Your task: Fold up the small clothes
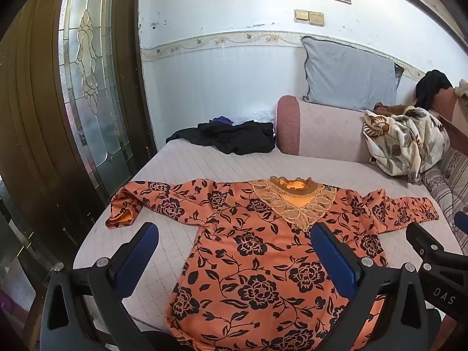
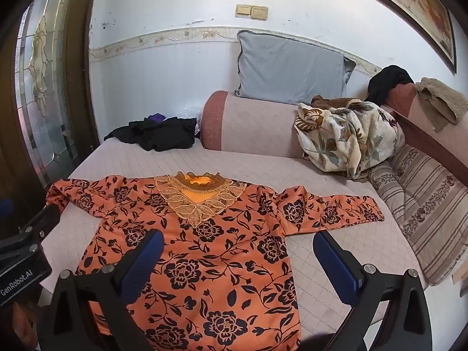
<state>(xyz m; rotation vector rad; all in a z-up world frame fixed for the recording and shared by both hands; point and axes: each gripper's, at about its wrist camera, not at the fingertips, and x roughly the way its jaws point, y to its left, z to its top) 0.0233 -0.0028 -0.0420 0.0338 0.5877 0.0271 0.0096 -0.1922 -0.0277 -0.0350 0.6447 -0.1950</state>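
Orange floral top (image 1: pixel 257 263) lies spread flat on bed (image 1: pixel 181 163), sleeves out, zero folds done. Left claw (image 1: pixel 234 251) and right claw (image 2: pixel 238 257) both gape, holding nothing.

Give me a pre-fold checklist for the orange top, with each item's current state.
1. Orange top spread flat, front up: ok.
2. Left sleeve straight: not ok, its cuff is crumpled and turned up.
3. Right sleeve laid out flat: ok.
4. Left gripper open, nothing between the pads: ok.
5. Right gripper open, nothing held: ok.
6. Black clothes clear of the top: ok, they lie apart at the far edge.
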